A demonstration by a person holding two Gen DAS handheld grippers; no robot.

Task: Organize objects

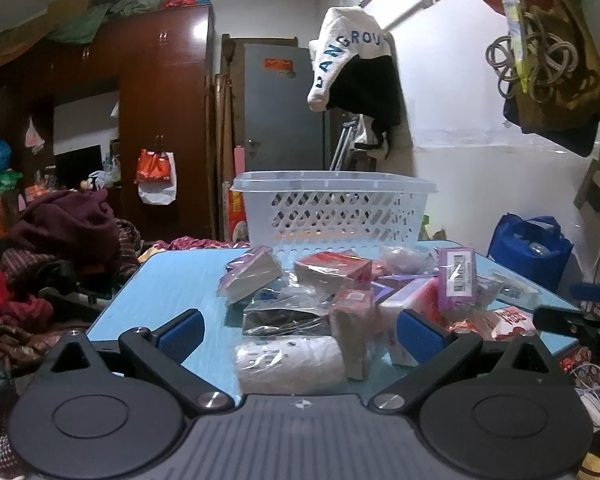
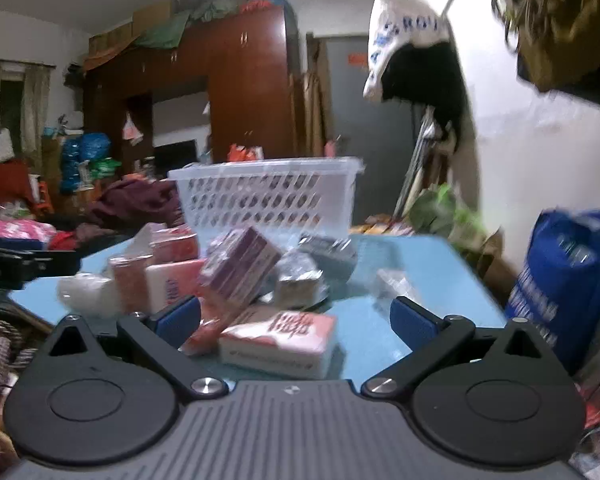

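Blue table [image 1: 172,280] bare at nine o'clock; white basket [image 1: 334,208] at twelve behind heaped packets [image 1: 332,272]; left gripper [image 1: 300,332] and right gripper [image 2: 296,320] gape wide, holding nothing.

packets [image 1: 332,304]: heap of wrapped boxes and pouches, mid blue table
basket [image 1: 334,210]: white lattice, upright, behind the heap

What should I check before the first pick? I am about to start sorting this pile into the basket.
1. Left gripper jaws wide, nothing held: ok.
2. Right gripper jaws wide, nothing held: ok.
3. White lattice basket upright at the far edge of the blue table: ok.
4. Basket empty: cannot tell.
5. Red-and-white packet lies nearest the right jaws: ok.
6. Wrapped packets overlap in a pile, not separated: not ok.
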